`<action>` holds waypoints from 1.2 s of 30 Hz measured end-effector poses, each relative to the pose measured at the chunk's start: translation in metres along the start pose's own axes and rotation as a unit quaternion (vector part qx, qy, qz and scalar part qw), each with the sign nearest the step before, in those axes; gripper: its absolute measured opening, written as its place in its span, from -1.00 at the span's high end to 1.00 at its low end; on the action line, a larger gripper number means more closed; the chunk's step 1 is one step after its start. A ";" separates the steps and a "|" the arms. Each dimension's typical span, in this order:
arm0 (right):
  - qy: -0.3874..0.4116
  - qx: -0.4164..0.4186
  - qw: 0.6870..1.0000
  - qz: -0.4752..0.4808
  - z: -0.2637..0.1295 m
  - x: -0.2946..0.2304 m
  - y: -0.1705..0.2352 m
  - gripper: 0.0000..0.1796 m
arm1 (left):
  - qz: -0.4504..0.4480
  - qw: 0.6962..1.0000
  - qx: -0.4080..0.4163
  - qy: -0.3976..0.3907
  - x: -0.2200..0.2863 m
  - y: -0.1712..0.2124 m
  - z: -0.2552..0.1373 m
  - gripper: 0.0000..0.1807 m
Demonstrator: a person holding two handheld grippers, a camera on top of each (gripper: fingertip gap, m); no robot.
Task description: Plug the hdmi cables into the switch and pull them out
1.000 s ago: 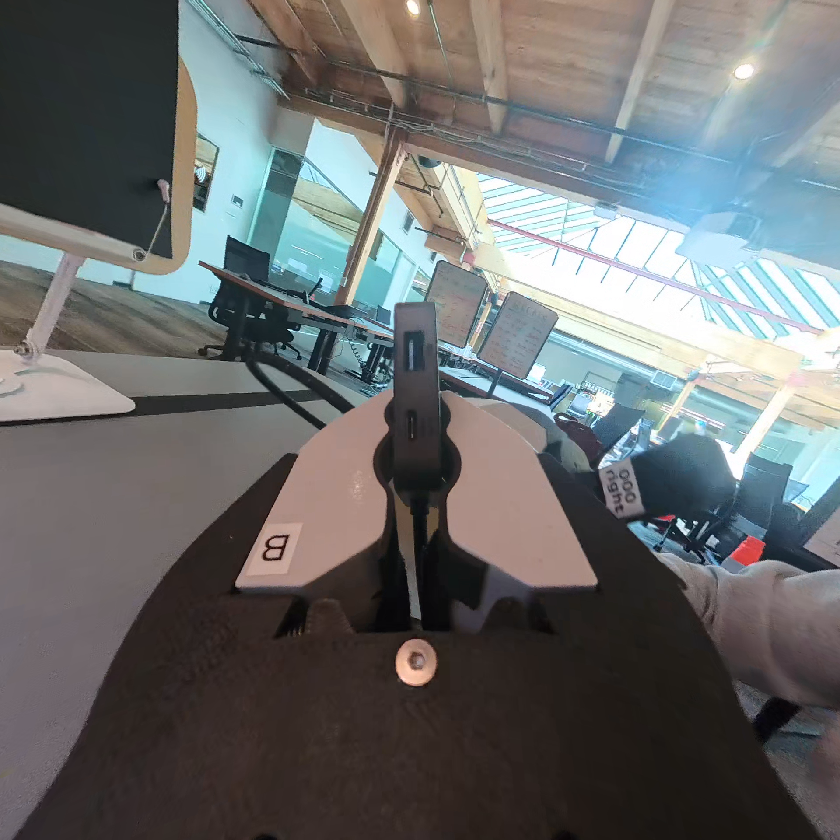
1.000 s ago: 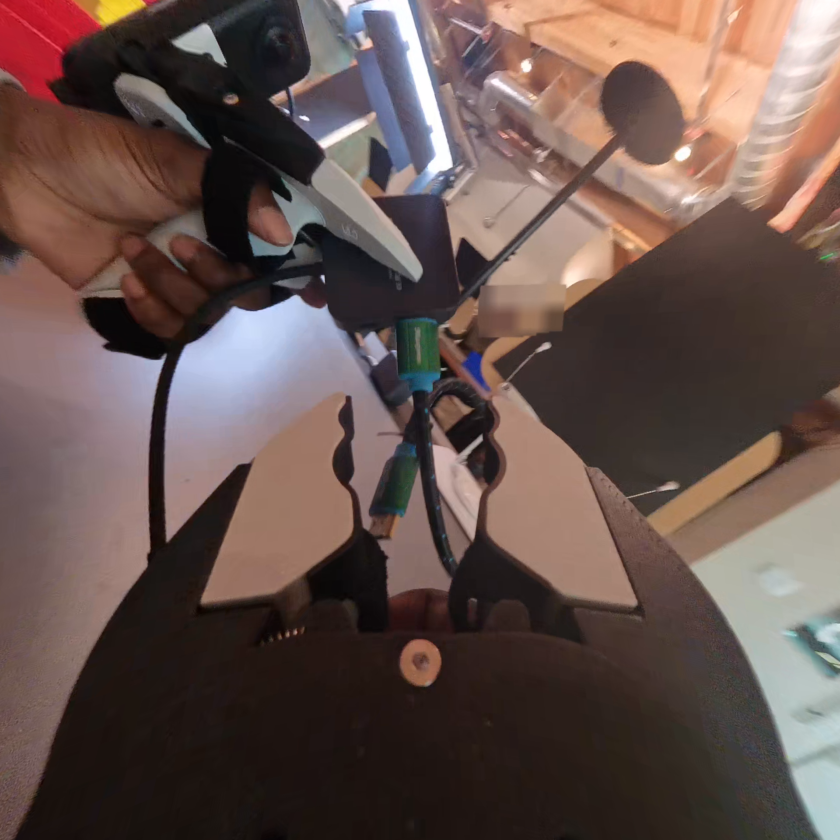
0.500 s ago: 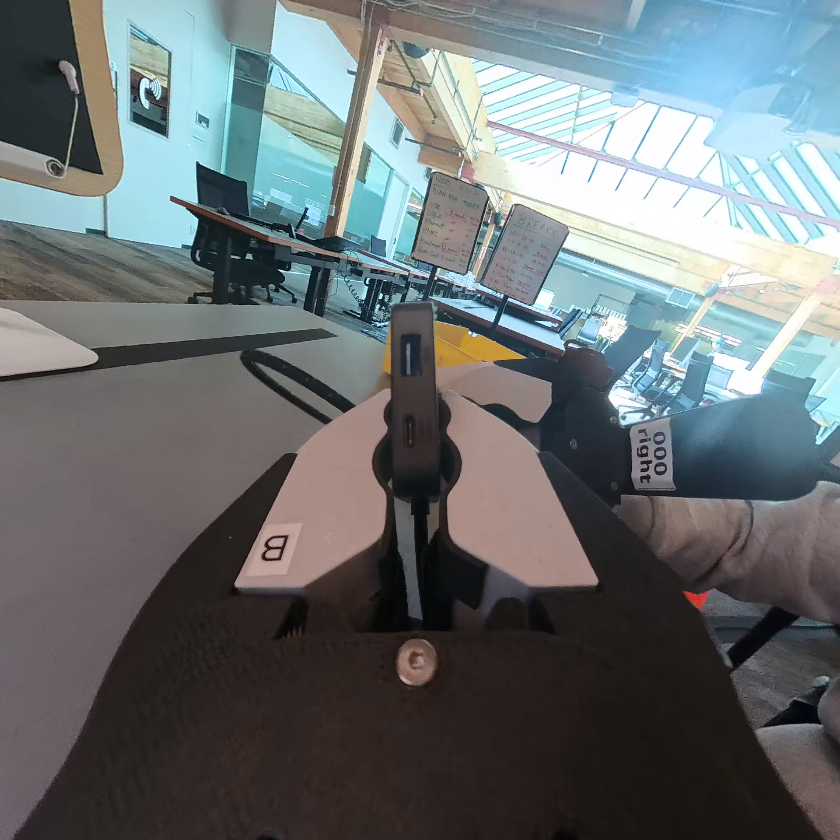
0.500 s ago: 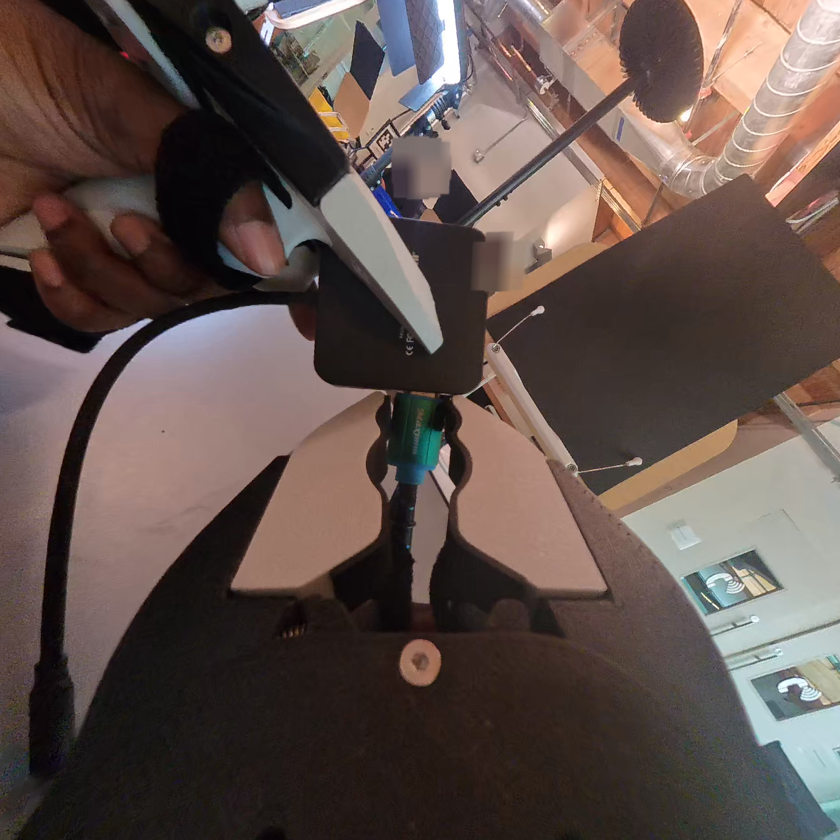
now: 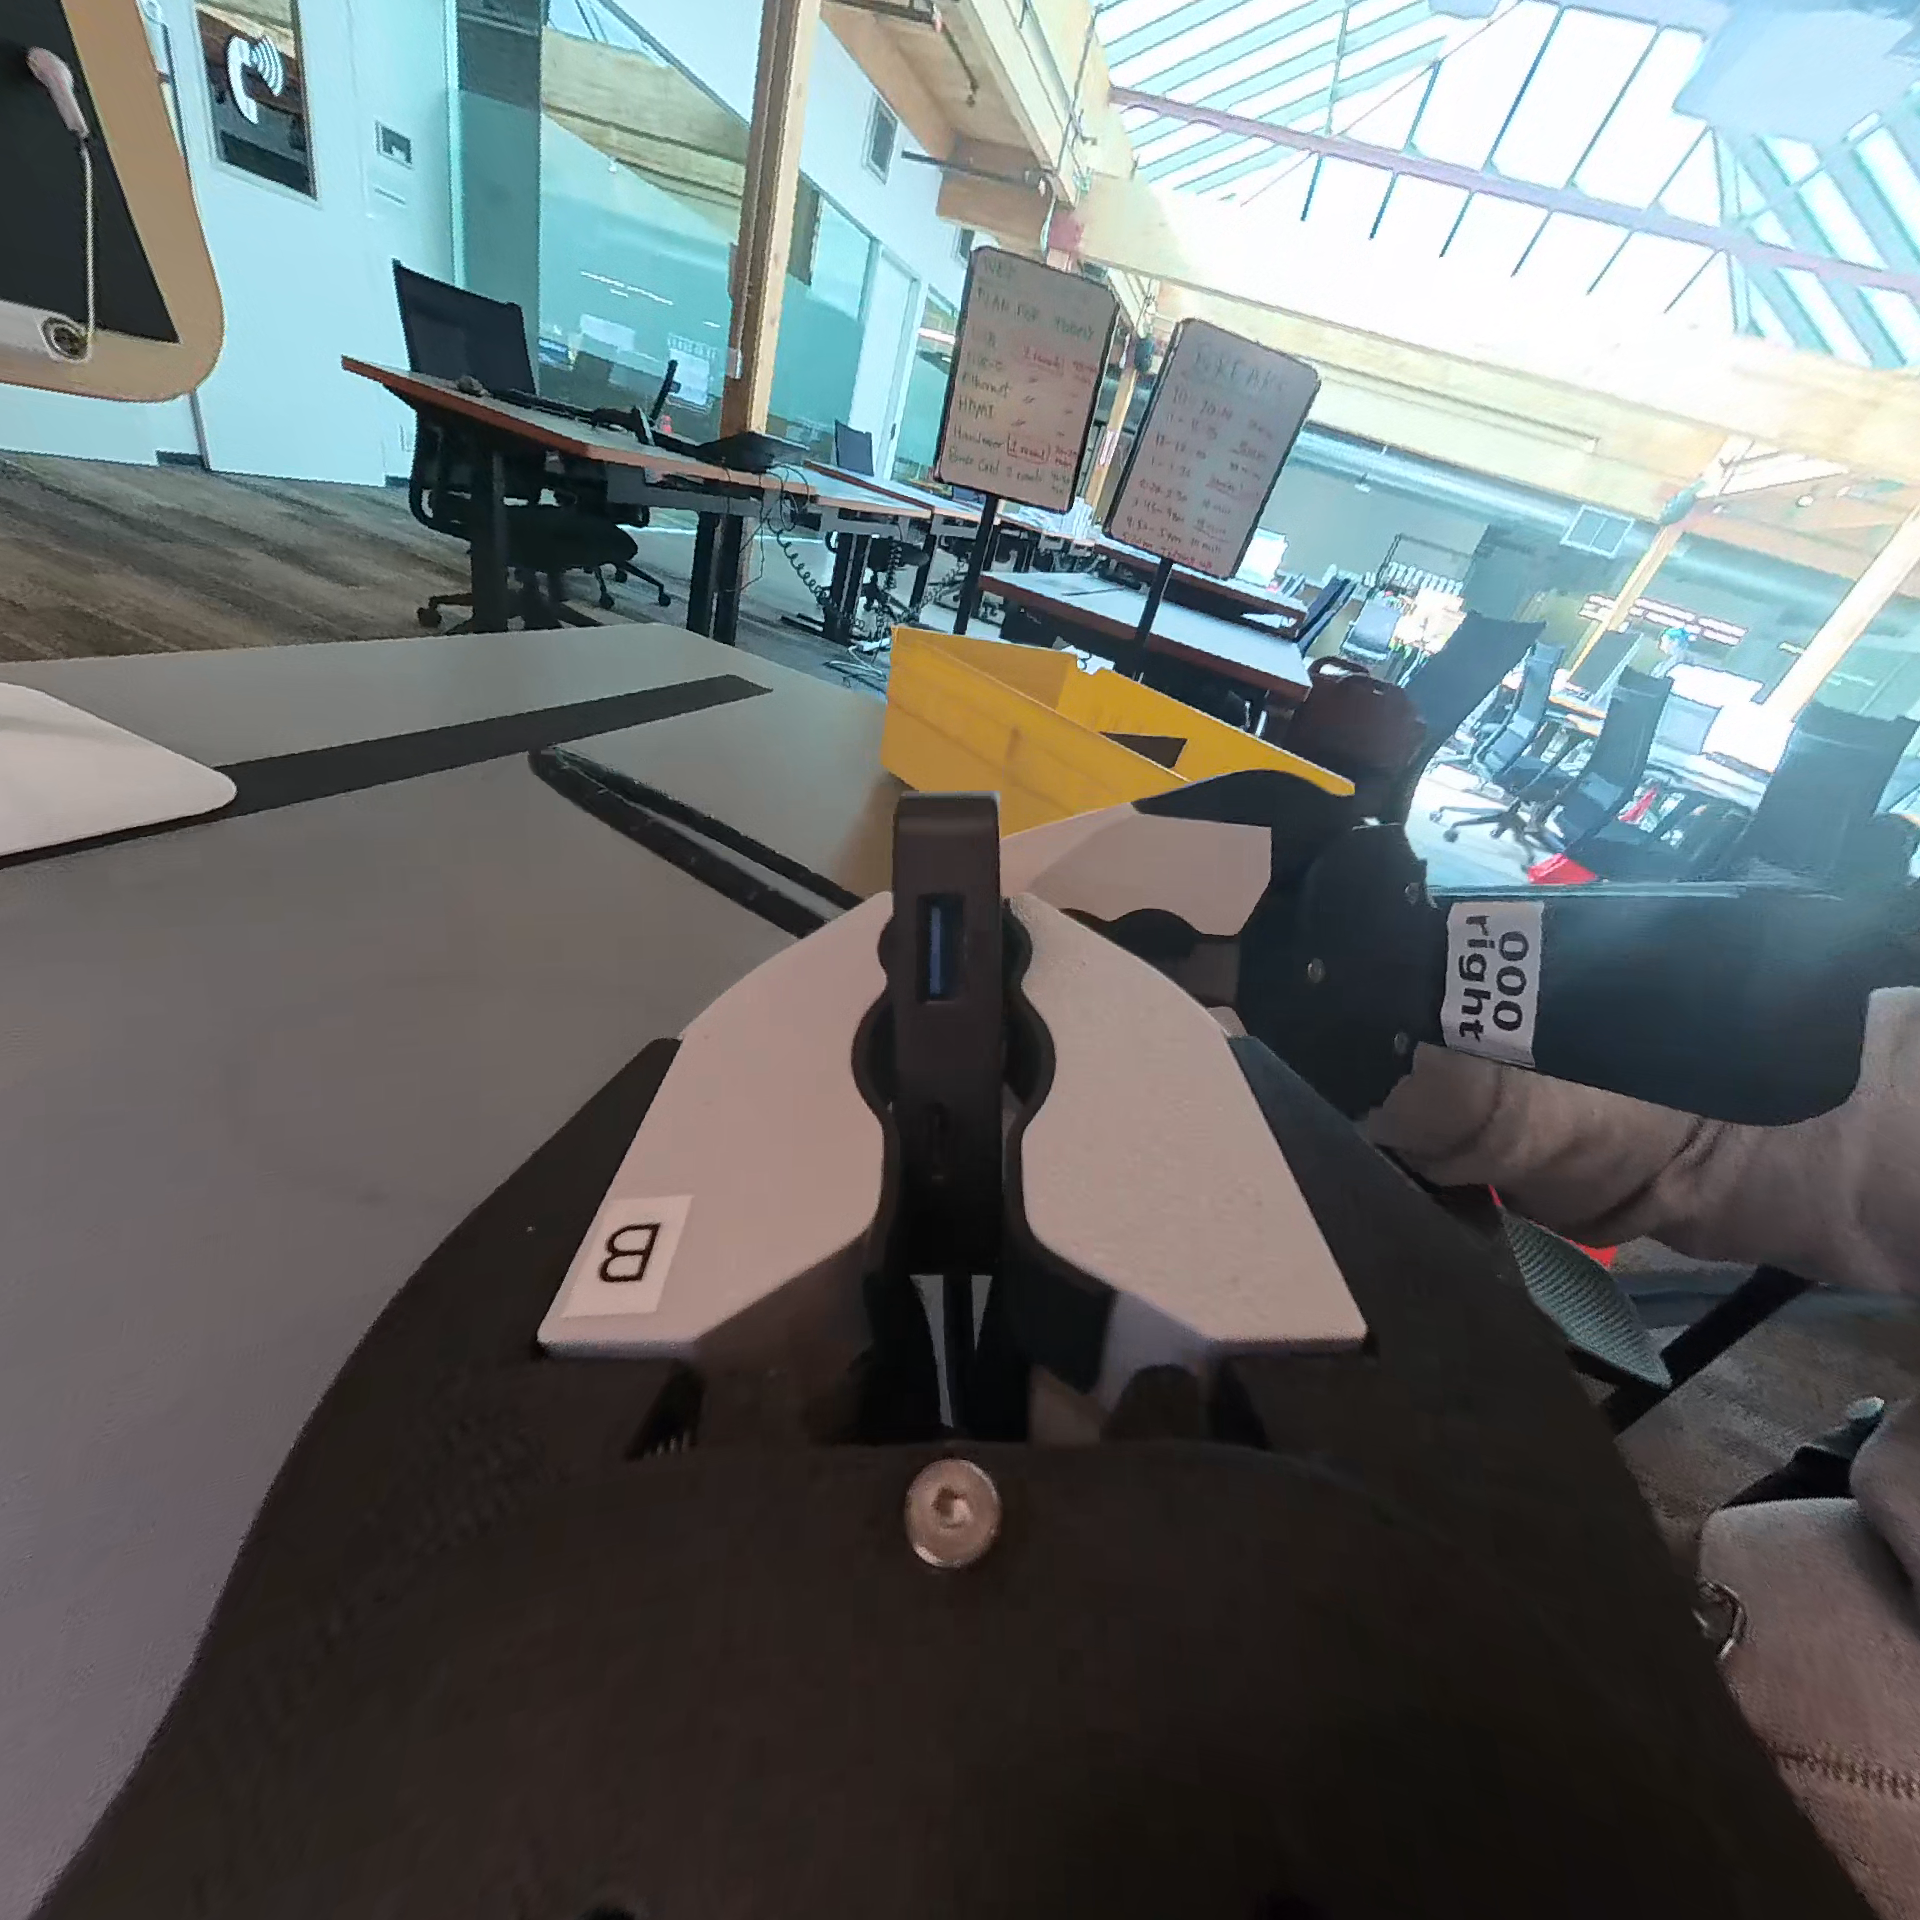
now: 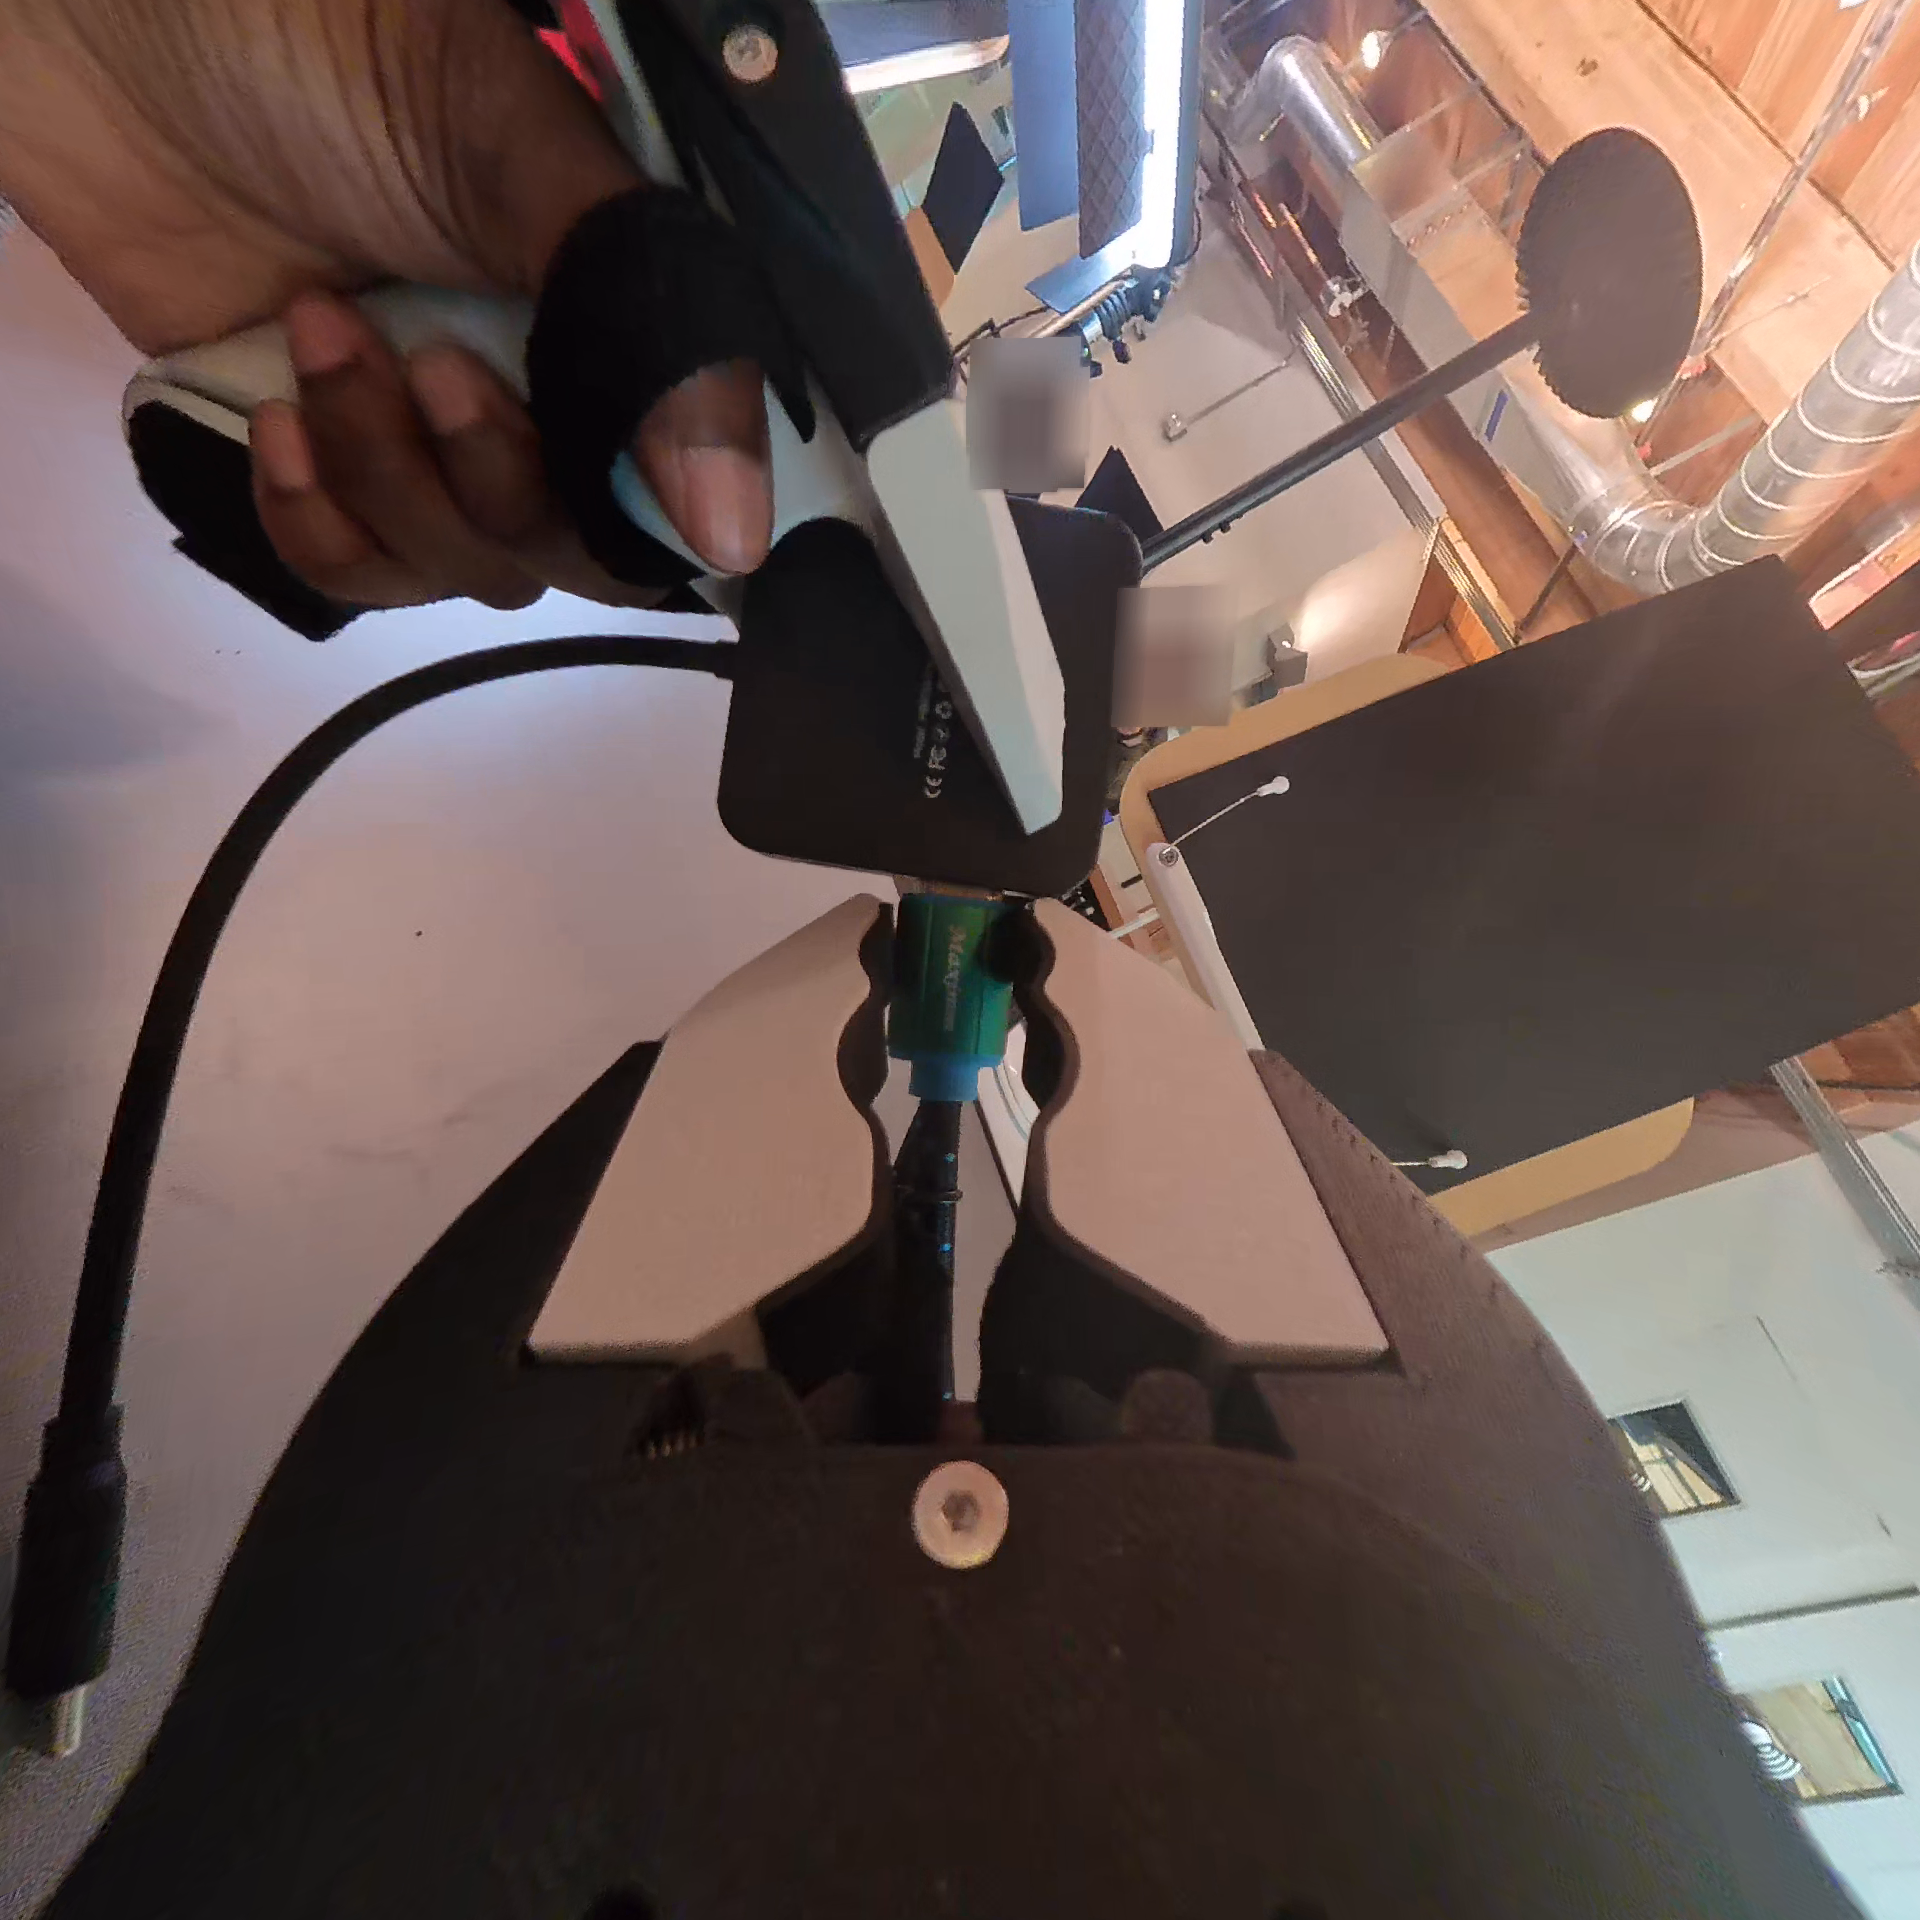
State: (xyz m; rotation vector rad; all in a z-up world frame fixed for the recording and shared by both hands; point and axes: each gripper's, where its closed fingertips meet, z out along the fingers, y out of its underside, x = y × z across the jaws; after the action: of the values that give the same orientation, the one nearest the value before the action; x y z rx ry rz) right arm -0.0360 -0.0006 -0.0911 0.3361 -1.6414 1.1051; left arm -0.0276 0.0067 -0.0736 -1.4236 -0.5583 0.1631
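Our left claw clamps the thin black switch edge-on above open grey tabletop; only the right view shows our right claw closed on the green HDMI plug at the switch's 6 o'clock edge.

Grey surface has a black stripe running across it, and a yellow bin sits at the far edge. Behind that are two whiteboards on stands, office desks and black chairs. Other view shows a black acoustic panel, silver ducting and a round black lamp on a pole.
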 end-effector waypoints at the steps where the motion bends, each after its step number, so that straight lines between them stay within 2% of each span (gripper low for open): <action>1: -0.002 0.001 1.000 -0.001 0.000 0.000 0.000 0.75 | 0.003 1.000 -0.001 -0.002 0.000 0.000 0.000 0.86; 5: 0.004 0.001 1.000 0.007 -0.001 0.007 -0.002 0.76 | 0.012 1.000 0.026 -0.006 0.002 -0.007 0.000 0.87; 6: 0.005 -0.023 1.000 0.010 -0.001 0.009 0.007 0.76 | 0.020 0.998 0.055 -0.024 -0.001 -0.016 -0.003 0.85; 8: 0.000 -0.092 0.996 0.012 -0.005 0.012 0.047 0.76 | -0.010 0.970 0.231 -0.073 -0.024 -0.072 -0.056 0.86; 9: 0.008 -0.090 0.995 0.032 -0.007 0.018 0.057 0.76 | -0.049 0.953 0.287 -0.081 -0.037 -0.087 -0.083 0.86; 10: 0.013 -0.067 0.995 0.075 -0.006 0.025 0.056 0.76 | -0.082 0.948 0.297 -0.078 -0.047 -0.086 -0.091 0.86; 12: 0.006 0.013 0.978 0.208 -0.001 0.042 0.031 0.76 | -0.155 0.964 0.215 -0.014 -0.043 -0.060 -0.062 0.87; 15: -0.006 0.108 0.929 0.353 -0.012 0.066 0.007 0.77 | -0.185 0.980 0.077 0.008 -0.037 -0.018 -0.022 0.86; 17: 0.005 0.142 0.894 0.424 -0.027 0.081 0.014 0.77 | -0.196 0.981 0.004 -0.009 -0.042 0.005 -0.017 0.85; 19: 0.015 0.193 0.842 0.504 -0.043 0.101 0.022 0.77 | -0.179 0.977 -0.092 -0.072 -0.055 0.039 -0.018 0.84; 21: 0.012 0.247 0.785 0.569 -0.056 0.120 0.025 0.77 | -0.159 0.970 -0.157 -0.095 -0.058 0.061 -0.016 0.81; 23: -0.003 0.291 0.730 0.618 -0.065 0.129 0.026 0.77 | -0.134 0.963 -0.208 -0.111 -0.059 0.077 -0.013 0.61; 25: -0.013 0.320 0.691 0.648 -0.069 0.132 0.025 0.77 | -0.057 0.954 -0.247 -0.160 -0.070 0.085 -0.014 0.34; 27: -0.024 0.327 0.676 0.660 -0.068 0.130 0.023 0.77 | 0.050 0.941 -0.236 -0.237 -0.085 0.071 -0.019 0.05; 29: -0.030 0.325 0.674 0.663 -0.065 0.125 0.022 0.77 | 0.154 0.929 -0.169 -0.290 -0.084 0.037 -0.022 -0.17; 31: -0.031 0.324 0.670 0.667 -0.061 0.121 0.021 0.77 | 0.218 0.930 -0.046 -0.292 -0.060 -0.008 -0.020 -0.11; 33: -0.020 0.326 0.670 0.667 -0.057 0.117 0.019 0.77 | 0.243 0.938 0.067 -0.236 -0.019 -0.037 -0.015 0.25; 34: -0.009 0.327 0.675 0.661 -0.056 0.116 0.017 0.77 | 0.227 0.951 0.090 -0.188 0.001 -0.038 -0.007 0.40; 36: 0.018 0.325 0.702 0.633 -0.053 0.112 0.013 0.77 | 0.139 0.984 0.069 -0.087 0.032 -0.019 0.017 0.48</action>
State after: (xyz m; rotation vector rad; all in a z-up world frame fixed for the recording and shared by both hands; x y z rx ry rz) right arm -0.0555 0.0820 -0.0003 -0.5229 -1.2570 2.7204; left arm -0.0121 0.0321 -0.0463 -1.3550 -0.4789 0.5425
